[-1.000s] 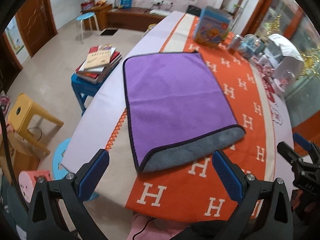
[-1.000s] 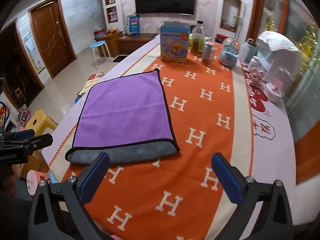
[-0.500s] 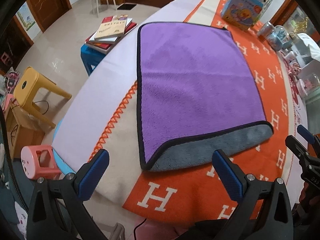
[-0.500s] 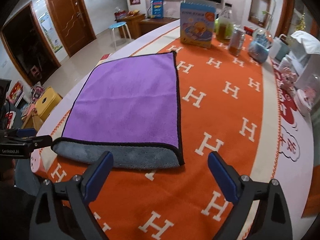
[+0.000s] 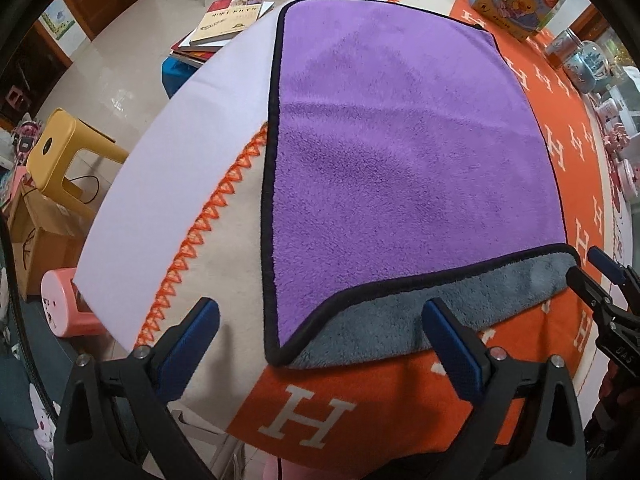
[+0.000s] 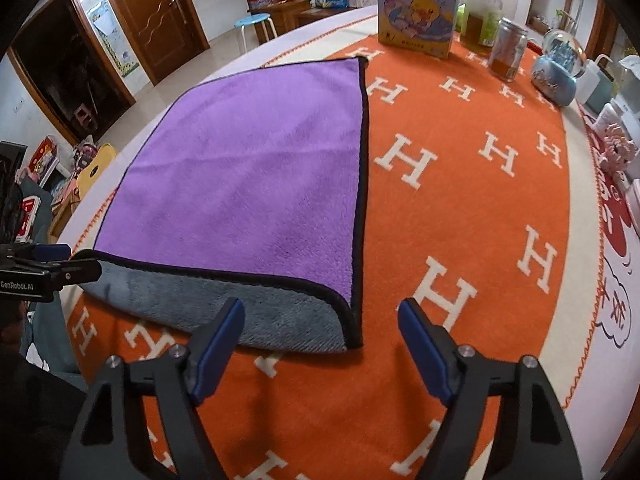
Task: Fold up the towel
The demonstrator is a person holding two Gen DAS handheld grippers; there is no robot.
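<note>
A purple towel (image 5: 400,152) with a black hem lies folded once on the orange H-patterned tablecloth (image 5: 360,404); its grey lower layer (image 5: 432,312) sticks out along the near edge. It also shows in the right wrist view (image 6: 248,176). My left gripper (image 5: 320,340) is open, with the towel's near left corner between its fingers. My right gripper (image 6: 320,336) is open, with the towel's near right corner between its fingers. Each gripper shows at the edge of the other's view, the right one (image 5: 604,284) and the left one (image 6: 52,268).
A picture-book box (image 6: 420,8), a bottle (image 6: 482,16), a jar (image 6: 508,50) and a snow globe (image 6: 558,68) stand at the table's far end. White items (image 6: 616,120) line the right side. Stools (image 5: 68,152) and stacked books (image 5: 224,24) stand left of the table.
Both grippers have moved forward and down toward the towel's near edge, so its near corners now sit between their open fingers. The towel has not moved.
</note>
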